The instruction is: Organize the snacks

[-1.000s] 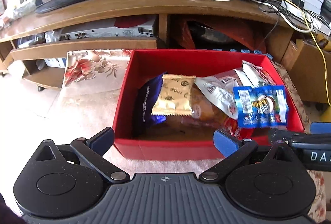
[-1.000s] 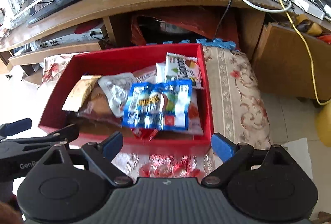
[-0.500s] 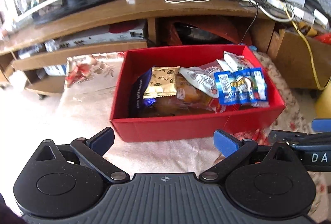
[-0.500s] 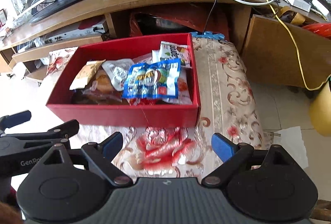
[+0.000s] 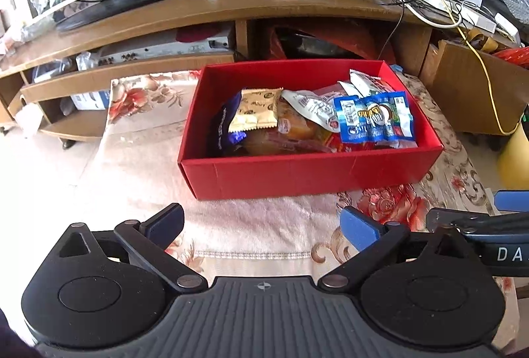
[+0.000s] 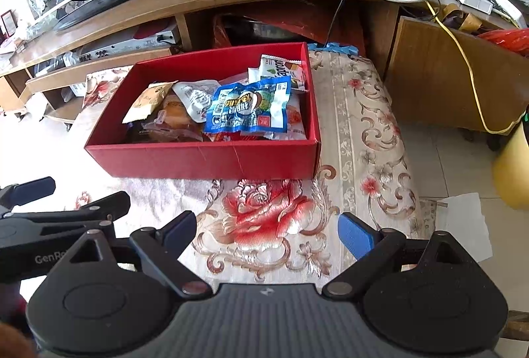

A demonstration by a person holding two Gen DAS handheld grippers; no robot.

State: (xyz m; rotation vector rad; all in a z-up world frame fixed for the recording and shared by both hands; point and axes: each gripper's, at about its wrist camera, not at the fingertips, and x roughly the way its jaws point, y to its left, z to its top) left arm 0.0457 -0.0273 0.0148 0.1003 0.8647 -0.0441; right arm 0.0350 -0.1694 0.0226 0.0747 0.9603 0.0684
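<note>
A red box [image 5: 297, 172] sits on a floral cloth [image 6: 261, 219] and holds several snack packets. A blue packet [image 5: 373, 118] lies on top at the right, a gold packet [image 5: 256, 110] at the left, a dark purple packet [image 5: 221, 126] against the left wall. The box also shows in the right wrist view [image 6: 205, 156], with the blue packet [image 6: 248, 106] on top. My left gripper [image 5: 261, 225] is open and empty, short of the box. My right gripper [image 6: 267, 232] is open and empty, over the cloth.
A wooden TV stand [image 5: 231, 10] with a monitor, router and cables stands behind the box. A wooden cabinet [image 6: 446, 76] is at the right, a yellow container [image 6: 512, 166] beside it. White paper [image 6: 469, 225] lies on the floor.
Both grippers have pulled back from the box, which now looks smaller and farther. Both stay open and empty. The snacks have not moved.
</note>
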